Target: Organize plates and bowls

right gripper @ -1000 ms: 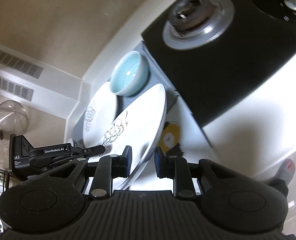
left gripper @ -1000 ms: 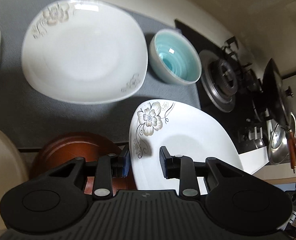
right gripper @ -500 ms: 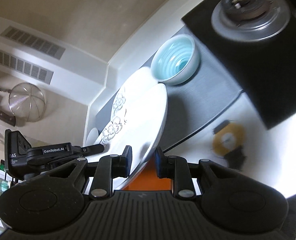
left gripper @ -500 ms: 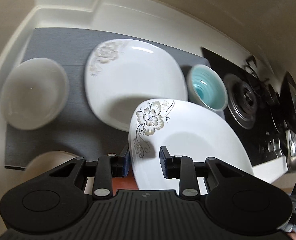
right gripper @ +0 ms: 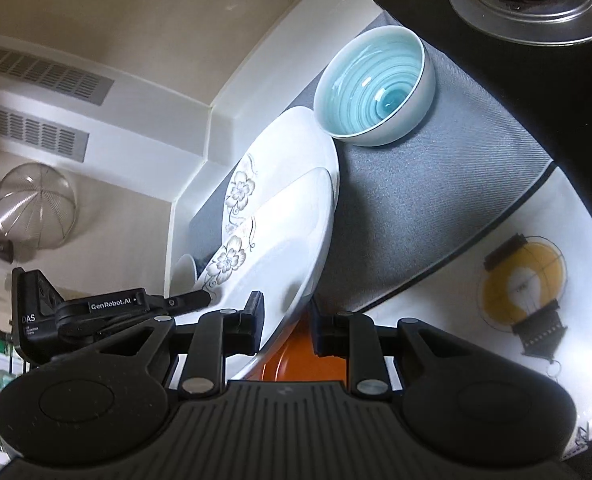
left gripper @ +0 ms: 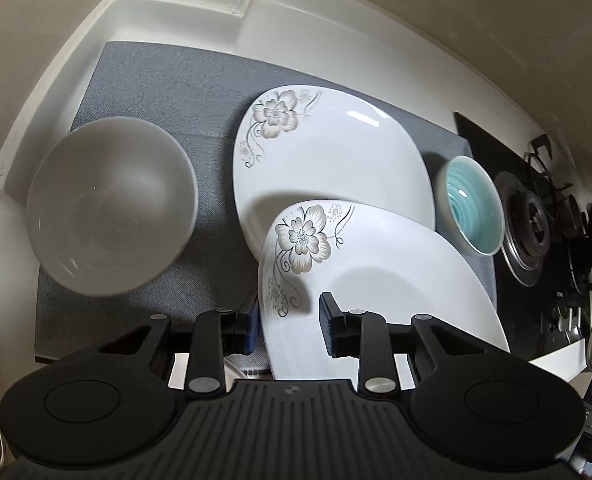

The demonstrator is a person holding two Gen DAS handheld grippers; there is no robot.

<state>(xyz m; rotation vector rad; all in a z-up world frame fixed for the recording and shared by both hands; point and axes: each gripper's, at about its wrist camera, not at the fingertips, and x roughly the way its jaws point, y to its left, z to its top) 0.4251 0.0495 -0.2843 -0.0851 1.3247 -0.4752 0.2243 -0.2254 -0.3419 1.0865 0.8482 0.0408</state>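
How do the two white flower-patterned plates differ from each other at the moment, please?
The held plate is lifted and gripped at opposite rims by the left tongs and right tongs; the lower plate lies flat on the grey mat, untouched. The held plate partly overlaps the lower plate from above. Both are white, rounded-square, and carry the same flower print near one corner.

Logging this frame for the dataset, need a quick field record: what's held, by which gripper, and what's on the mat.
held: flowered plate, off the mat, tilted
left gripper: shut on the plate's near rim
right gripper: shut on the plate's opposite rim
mat: grey, on the white counter
on mat: second flowered plate, blue bowl, white bowl
beside mat: gas stove
under held plate: something orange, unclear
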